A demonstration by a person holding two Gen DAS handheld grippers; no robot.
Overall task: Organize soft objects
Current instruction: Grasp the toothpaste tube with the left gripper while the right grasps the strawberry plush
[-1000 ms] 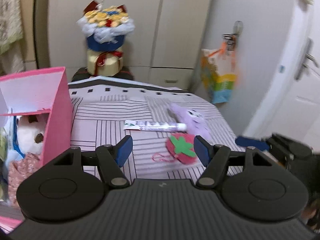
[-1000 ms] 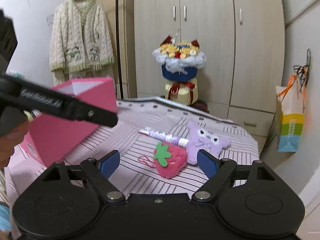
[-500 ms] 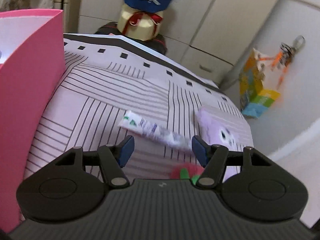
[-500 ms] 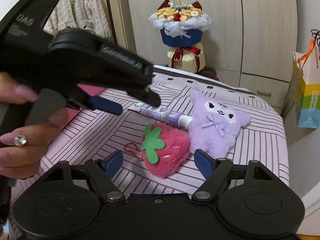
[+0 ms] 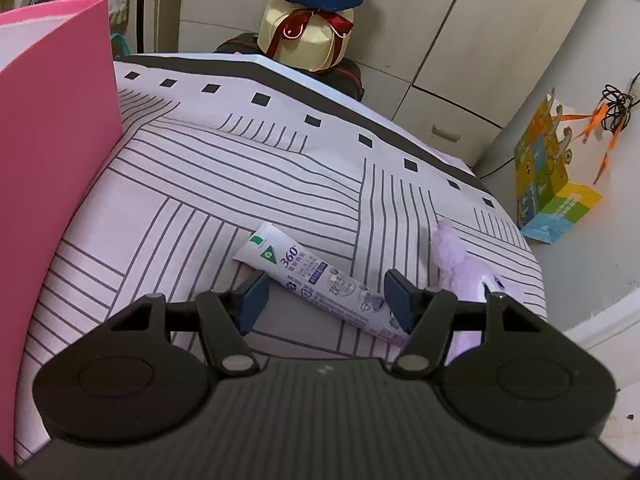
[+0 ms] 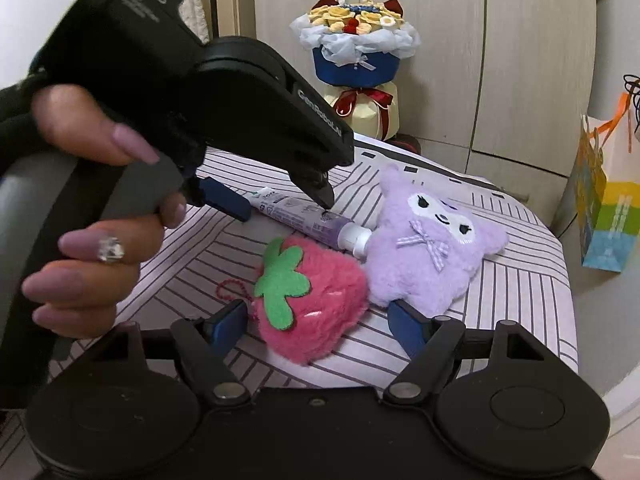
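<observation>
A pink strawberry plush with a green leaf lies on the striped bedspread, between the fingers of my right gripper, which is open. Its left pad sits close against the fur and its right pad stands clear. A purple plush lies just behind to the right, touching the cap of a lilac tube. A hand holds my left gripper low over that tube. In the left wrist view the tube runs diagonally between the fingers of the open left gripper, and the purple plush is on the right.
A pink box stands at the bed's left side. A flower bouquet sits beyond the bed in front of wardrobe doors. A coloured paper bag hangs at the right. The bed's edge falls away on the right.
The left gripper came in from the left, tipped downward and settled over the tube. The right gripper moved nearer the strawberry plush, and its jaws narrowed a little.
</observation>
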